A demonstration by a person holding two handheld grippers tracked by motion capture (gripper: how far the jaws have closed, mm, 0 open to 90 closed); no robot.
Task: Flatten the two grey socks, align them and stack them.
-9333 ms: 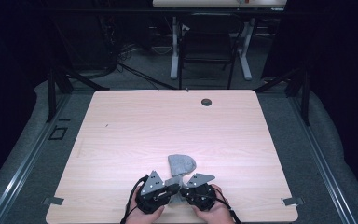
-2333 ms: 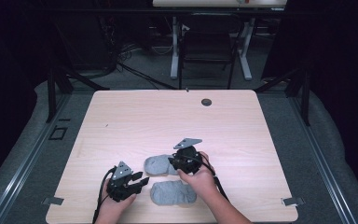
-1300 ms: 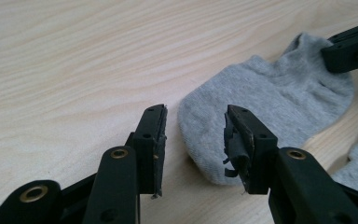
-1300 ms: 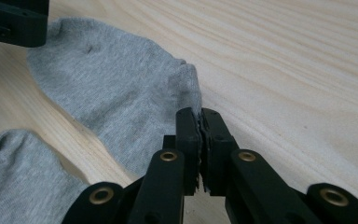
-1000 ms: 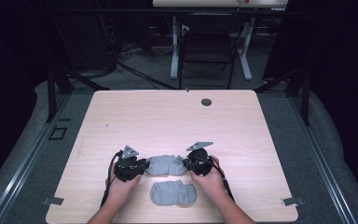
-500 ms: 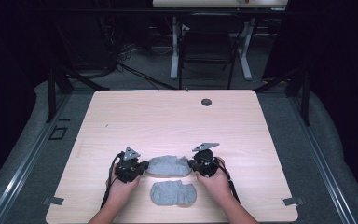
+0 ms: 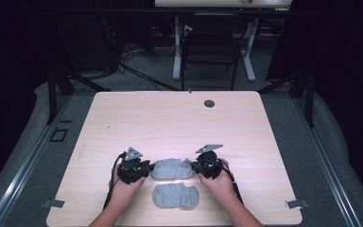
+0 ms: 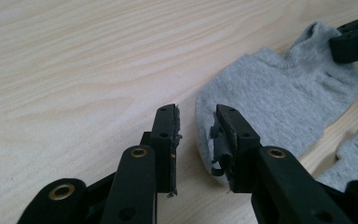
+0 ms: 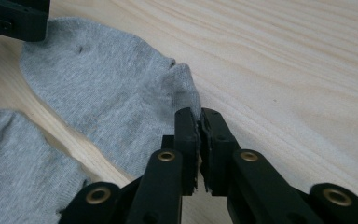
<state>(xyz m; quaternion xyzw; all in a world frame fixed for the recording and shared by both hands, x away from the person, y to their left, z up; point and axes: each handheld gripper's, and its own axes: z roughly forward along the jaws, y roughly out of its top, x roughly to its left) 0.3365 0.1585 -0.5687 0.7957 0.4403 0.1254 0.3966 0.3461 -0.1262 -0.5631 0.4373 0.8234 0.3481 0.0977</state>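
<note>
- Socks are the job: the near grey sock (image 7: 175, 196) lies flat by the table's front edge, between the person's two wrists, untouched.
- Just beyond it, the far grey sock (image 7: 172, 169) lies stretched flat across the table, with a gripper at each end.
- Left gripper (image 8: 196, 130) stands at the toe end, and its jaws have just been opening; they are parted now, with the toe edge lying in the gap and the pads no longer pressing on it, so that end is released.
- Right gripper (image 9: 199, 128) sits at the cuff end with its jaws nearly together; they have just eased apart a little, yet the cuff edge seems still nipped between the pads, as far as I can judge.
- Risk: with one end free, any pull from the right hand would drag the far sock askew, spoil its flat lie, or slide it over the near one.
- Risk: worn, frayed padding on the left jaws could snag the knit as that hand backs off.
- Wooden table (image 7: 170, 118) runs on bare past the socks to a small dark disc (image 7: 209, 103) near the far edge.
- No brand, label or writing is readable on the socks, the grippers or the table.
</note>
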